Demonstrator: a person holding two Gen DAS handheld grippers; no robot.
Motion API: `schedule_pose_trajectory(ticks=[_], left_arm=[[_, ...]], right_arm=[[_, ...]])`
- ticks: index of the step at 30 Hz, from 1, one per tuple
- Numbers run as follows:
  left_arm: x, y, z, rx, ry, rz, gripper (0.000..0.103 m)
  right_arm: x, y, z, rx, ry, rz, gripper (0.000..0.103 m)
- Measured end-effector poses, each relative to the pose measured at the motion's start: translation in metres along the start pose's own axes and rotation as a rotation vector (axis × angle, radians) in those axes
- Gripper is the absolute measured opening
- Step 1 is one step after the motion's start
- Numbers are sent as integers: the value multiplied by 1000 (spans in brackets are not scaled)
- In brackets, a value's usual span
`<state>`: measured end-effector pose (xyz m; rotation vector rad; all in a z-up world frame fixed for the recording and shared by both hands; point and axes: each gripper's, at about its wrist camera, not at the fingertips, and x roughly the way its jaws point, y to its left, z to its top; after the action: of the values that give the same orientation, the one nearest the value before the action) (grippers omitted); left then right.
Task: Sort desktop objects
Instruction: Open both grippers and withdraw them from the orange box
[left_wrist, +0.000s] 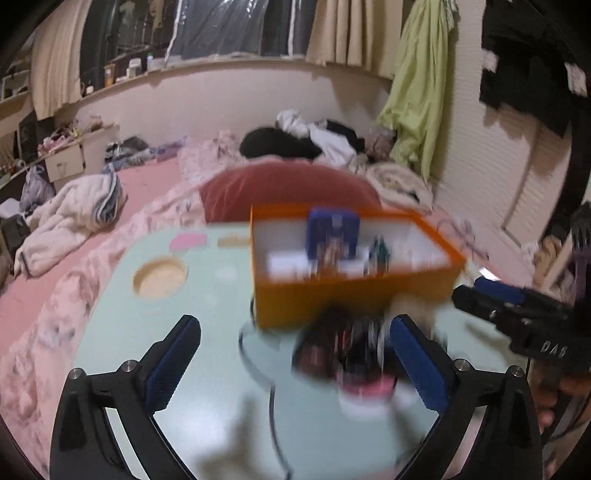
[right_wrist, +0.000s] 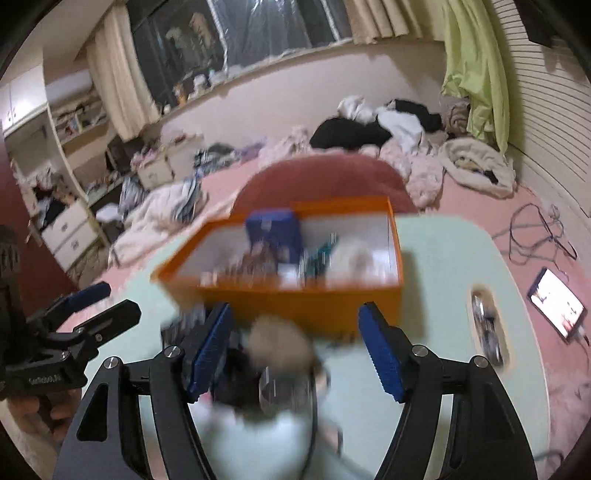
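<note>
The left gripper (left_wrist: 295, 365) stands with its blue-padded jaws spread wide above the pale green tabletop (left_wrist: 207, 306), nothing pressed between the pads. A blurred heap of small dark, red and white objects (left_wrist: 347, 358) lies on the table between the jaws and towards the right pad; whether that pad touches it cannot be told through the motion blur. The right gripper (right_wrist: 295, 350) holds its jaws partly open over the same heap (right_wrist: 273, 373), with a fuzzy beige lump on top; neither pad visibly clamps it. The open orange rectangular cardboard box (left_wrist: 354, 295) sits just beyond the heap, already holding a blue card pack (left_wrist: 332, 232) upright and other small items. A round wooden recess (left_wrist: 160, 278) lies left of the box.
</note>
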<state>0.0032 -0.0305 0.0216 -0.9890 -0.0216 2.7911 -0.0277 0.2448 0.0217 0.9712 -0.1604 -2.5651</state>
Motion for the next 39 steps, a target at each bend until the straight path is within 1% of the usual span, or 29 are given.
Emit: schedule_pose_trajectory(ticks=[2, 4, 5, 6, 7, 8, 11, 13, 34, 37, 39], left_arm=[[6, 4, -21, -3, 51, 12, 102], [18, 5, -34, -3, 103, 11, 102], [27, 5, -40, 5, 141, 18, 102], [36, 3, -45, 18, 173, 43, 102], [37, -2, -46, 48, 155, 85, 103], [36, -2, -47, 42, 164, 65, 103], [35, -4, -47, 43, 161, 67, 103], [33, -4, -49, 41, 155, 65, 103], [32, -6, -50, 40, 153, 65, 103], [32, -6, -50, 40, 153, 65, 103], [32, -6, -50, 40, 153, 66, 103]], right_arm=[[0, 2, -22, -22, 58, -19, 72], [5, 5, -42, -52, 117, -53, 72], [7, 6, -50, -60, 147, -63, 72], [10, 8, -54, -81, 170, -65, 77], [12, 11, -56, -108, 183, -71, 86], [12, 13, -57, -131, 188, -79, 86], [18, 22, -62, -186, 196, -144, 89], [18, 20, -63, -180, 192, -140, 91], [17, 16, -63, -173, 190, -139, 93], [13, 14, -63, -157, 177, -131, 93], [9, 9, -61, -125, 161, -109, 93]])
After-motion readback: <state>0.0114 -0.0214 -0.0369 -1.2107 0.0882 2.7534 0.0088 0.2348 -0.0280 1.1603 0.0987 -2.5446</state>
